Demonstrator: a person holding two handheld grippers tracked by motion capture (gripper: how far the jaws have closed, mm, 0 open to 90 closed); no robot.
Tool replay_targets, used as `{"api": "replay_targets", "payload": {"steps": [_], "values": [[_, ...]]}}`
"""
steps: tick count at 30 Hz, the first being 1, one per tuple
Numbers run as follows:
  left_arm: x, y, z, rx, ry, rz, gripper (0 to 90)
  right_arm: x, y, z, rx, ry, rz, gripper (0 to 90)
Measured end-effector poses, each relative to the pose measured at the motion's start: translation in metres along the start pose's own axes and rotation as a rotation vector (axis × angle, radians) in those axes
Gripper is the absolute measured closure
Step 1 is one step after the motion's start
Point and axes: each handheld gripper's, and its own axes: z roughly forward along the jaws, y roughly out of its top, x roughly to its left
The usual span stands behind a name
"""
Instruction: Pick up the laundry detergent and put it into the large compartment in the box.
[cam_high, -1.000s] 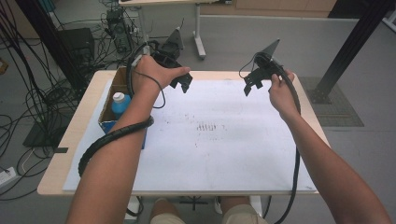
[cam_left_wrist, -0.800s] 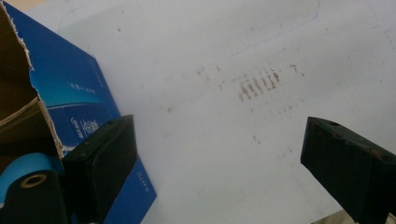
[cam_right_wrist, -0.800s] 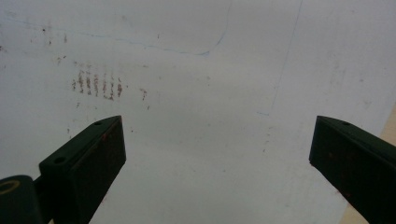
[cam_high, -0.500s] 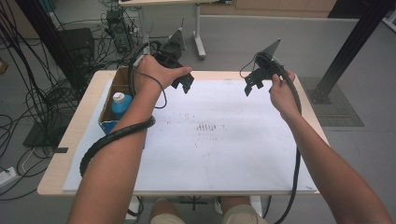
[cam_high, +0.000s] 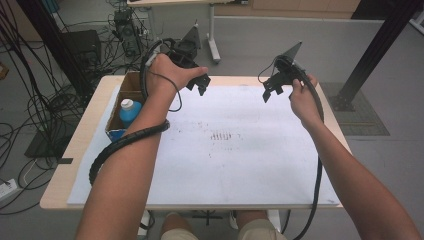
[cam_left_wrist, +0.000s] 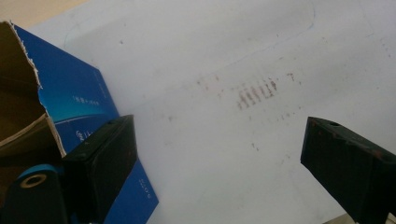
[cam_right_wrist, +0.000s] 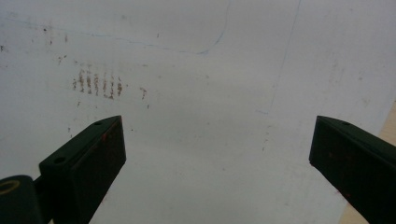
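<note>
In the high view my left gripper (cam_high: 201, 84) hovers above the far left part of a white sheet (cam_high: 225, 165), right beside a cardboard box (cam_high: 131, 80). In the left gripper view its jaws (cam_left_wrist: 219, 125) stand wide apart with nothing between them. My right gripper (cam_high: 270, 90) is held over the far right of the sheet. Its own view has the right gripper (cam_right_wrist: 219, 123) open too, with bare sheet between the jaws. A patch of brown marks (cam_high: 222, 136) lies mid-sheet.
The box, blue on its outer side (cam_left_wrist: 84, 107), holds a blue bottle with a white cap (cam_high: 130, 111) at the table's left edge. Cables (cam_high: 30, 115) lie over the floor on the left. A black post (cam_high: 372, 55) rises at the far right.
</note>
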Motion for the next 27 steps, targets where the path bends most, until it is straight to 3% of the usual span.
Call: {"api": "replay_targets", "payload": {"steps": [27], "values": [[-0.008, 0.022, -0.003, -0.009, 0.018, 0.028, 11.3, -0.005, -0.002, -0.002, -0.004, 0.005, 0.013, 3.7]]}}
